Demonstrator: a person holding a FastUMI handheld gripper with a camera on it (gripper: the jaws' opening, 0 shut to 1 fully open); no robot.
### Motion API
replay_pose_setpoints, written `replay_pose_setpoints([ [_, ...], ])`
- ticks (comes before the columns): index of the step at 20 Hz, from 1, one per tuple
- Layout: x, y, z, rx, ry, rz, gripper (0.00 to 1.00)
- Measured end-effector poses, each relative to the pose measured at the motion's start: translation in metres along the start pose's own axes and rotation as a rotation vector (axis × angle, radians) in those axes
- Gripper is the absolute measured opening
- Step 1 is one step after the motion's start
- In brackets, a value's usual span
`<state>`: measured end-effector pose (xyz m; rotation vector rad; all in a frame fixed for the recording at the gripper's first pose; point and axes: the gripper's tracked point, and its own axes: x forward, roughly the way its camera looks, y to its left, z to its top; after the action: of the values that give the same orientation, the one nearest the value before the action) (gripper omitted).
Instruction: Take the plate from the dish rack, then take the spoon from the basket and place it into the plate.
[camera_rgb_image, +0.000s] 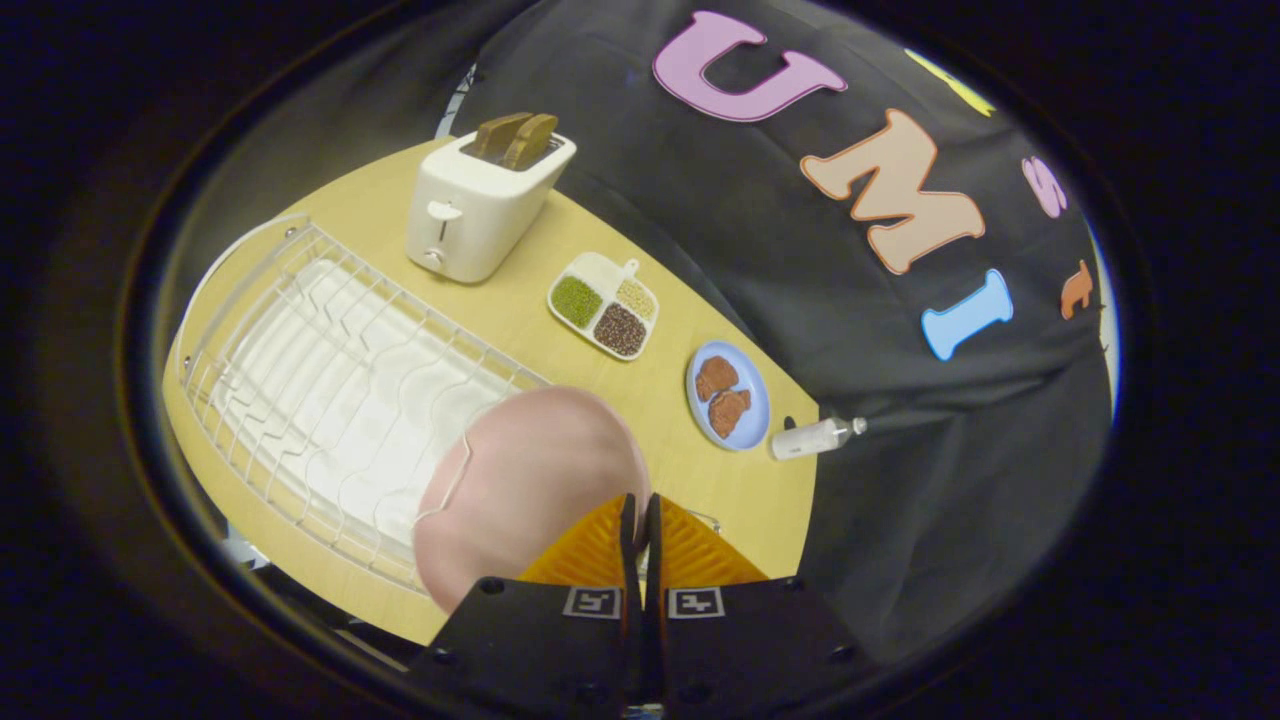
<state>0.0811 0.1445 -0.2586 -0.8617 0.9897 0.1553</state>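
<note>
gripper (640, 520): orange fingers pressed nearly together, clamped on the rim of the pink plate
plate (530, 480): pink, tilted on edge, held just ahead of the fingers, still hard against the near end of the rack, one wire crossing its left side
dish rack (330, 380): white wire, slots bare, on a white drip tray
table (520, 320): pale wood under it all
blue plate (752, 400): beyond the fingers, two brown pieces on it
bottle (815, 437): small, white, lying on its side just beside the blue plate
divided dish (603, 303): further on, three sections of green, pale and dark grains
toaster (485, 205): farthest, white, two brown slices standing up
</note>
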Motion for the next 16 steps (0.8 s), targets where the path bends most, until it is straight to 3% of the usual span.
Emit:
replay_pose_setpoints([
  [7,-0.009,-0.012,0.016,0.033,-0.048,0.036,0.03],
  [10,-0.017,-0.036,0.018,-0.029,-0.074,-0.028,0.03],
  [16,-0.036,-0.066,0.009,0.069,-0.111,-0.008,0.03],
])
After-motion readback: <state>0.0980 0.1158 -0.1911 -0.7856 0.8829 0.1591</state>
